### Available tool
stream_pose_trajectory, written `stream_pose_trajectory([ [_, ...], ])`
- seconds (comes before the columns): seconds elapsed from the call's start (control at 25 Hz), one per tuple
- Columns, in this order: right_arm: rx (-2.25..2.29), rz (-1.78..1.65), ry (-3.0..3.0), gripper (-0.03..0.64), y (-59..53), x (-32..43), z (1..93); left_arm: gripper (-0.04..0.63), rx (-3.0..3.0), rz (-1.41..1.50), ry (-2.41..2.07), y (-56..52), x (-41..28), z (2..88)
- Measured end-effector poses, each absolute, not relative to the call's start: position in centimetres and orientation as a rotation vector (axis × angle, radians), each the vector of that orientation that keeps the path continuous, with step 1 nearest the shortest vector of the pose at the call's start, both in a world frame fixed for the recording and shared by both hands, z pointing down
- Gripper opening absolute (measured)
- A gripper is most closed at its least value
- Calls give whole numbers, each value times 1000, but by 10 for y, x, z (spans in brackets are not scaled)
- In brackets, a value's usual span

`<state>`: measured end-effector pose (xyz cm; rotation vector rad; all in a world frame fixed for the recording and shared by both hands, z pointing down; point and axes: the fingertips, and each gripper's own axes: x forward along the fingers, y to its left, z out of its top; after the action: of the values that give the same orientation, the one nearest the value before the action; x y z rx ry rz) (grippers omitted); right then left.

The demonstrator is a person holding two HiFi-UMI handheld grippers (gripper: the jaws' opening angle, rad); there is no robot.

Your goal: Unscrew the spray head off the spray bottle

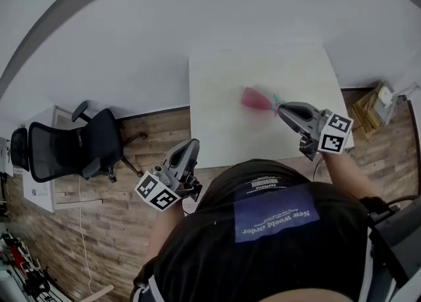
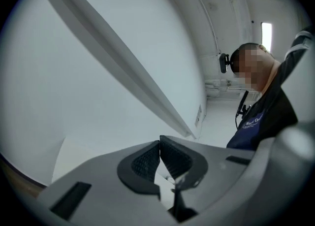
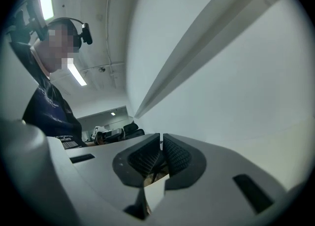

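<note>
A pink spray bottle (image 1: 255, 100) with a teal spray head (image 1: 275, 103) lies blurred on the white table (image 1: 223, 123), right of the middle. My right gripper (image 1: 281, 110) hovers just right of the spray head, jaws shut with nothing between them. My left gripper (image 1: 193, 143) hangs off the table's near left edge, above the wooden floor, also shut and empty. Neither gripper view shows the bottle; my left gripper (image 2: 159, 142) and my right gripper (image 3: 161, 136) both face white walls.
A black office chair (image 1: 72, 143) stands on the wood floor (image 1: 125, 228) to the left of the table. Cardboard boxes (image 1: 368, 113) sit on the floor at the table's right side. A white cabinet (image 1: 39, 189) is at the far left.
</note>
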<state>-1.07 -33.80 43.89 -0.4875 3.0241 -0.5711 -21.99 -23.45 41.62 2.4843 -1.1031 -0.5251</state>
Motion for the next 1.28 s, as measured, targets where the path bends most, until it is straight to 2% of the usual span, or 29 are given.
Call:
stream_pose_trajectory([
  [0.56, -341, -569, 3006, -5, -443, 70, 449, -9, 2460, -396, -1121, -351, -116, 408],
  [0.76, -364, -548, 3006, -5, -453, 81, 458, -9, 2456, -353, -1066, -379, -103, 419],
  [0.96, -449, -534, 2993, -5, -459, 70, 461, -9, 2474, -359, -982, -402, -121, 430],
  [1.16, -595, -514, 2987, -5, -452, 50, 457, 30, 2536, -276, -819, -410, -141, 451],
  [1.28, -663, -510, 2995, -5, -449, 36, 456, 107, 2587, -220, -707, -414, -152, 461],
])
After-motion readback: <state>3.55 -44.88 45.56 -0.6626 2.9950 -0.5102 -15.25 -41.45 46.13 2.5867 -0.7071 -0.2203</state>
